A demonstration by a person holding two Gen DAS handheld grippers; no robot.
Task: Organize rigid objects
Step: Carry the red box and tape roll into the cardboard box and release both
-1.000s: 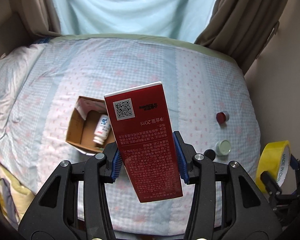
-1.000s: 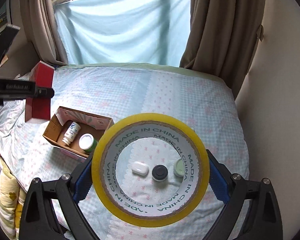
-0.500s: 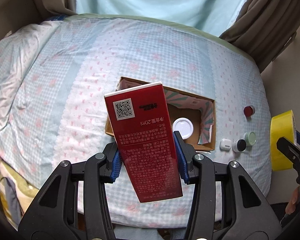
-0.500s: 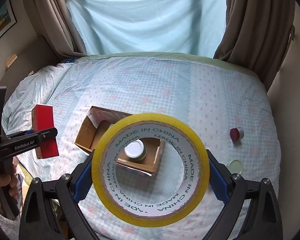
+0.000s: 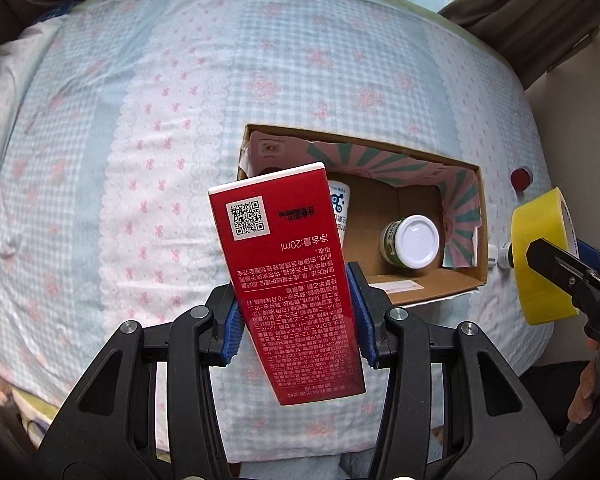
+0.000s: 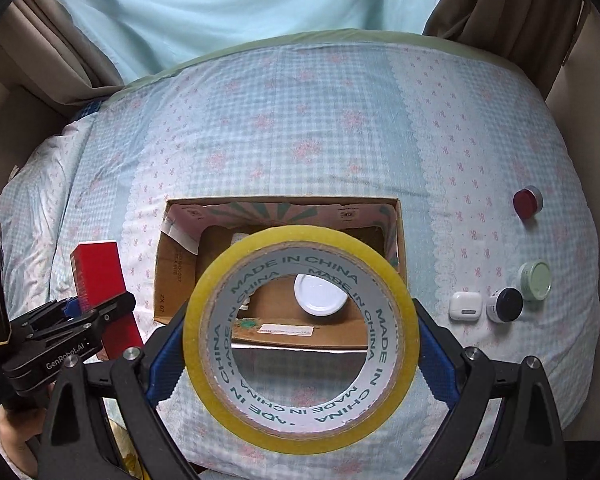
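1. My left gripper (image 5: 296, 316) is clamped on a red carton (image 5: 288, 280), blue pads pressing its two long sides, white-edged top end pointing away from me, printed face with the square code toward the camera.
2. My right gripper (image 6: 300, 340) stands wide, its pads bearing on the outer rim of a yellow tape roll (image 6: 300, 332) held face-on, so I look through the hole.
3. Just beyond the left fingertips sits an open cardboard box (image 5: 482, 216) on the bed; the carton's far end overlaps its left corner in that view.
4. Inside the box, ahead and right of the carton, a white-lidded jar (image 5: 412, 240) stands, and a white bottle (image 5: 338, 210) lies partly hidden behind the carton.
5. Right of the right gripper, outside the box, lie a white earbud case (image 6: 465, 306), a black-lidded jar (image 6: 506, 305), a pale green jar (image 6: 535, 281) and, farther off, a red jar (image 6: 527, 202).
6. Everything rests on the checked bedspread (image 6: 320, 128).
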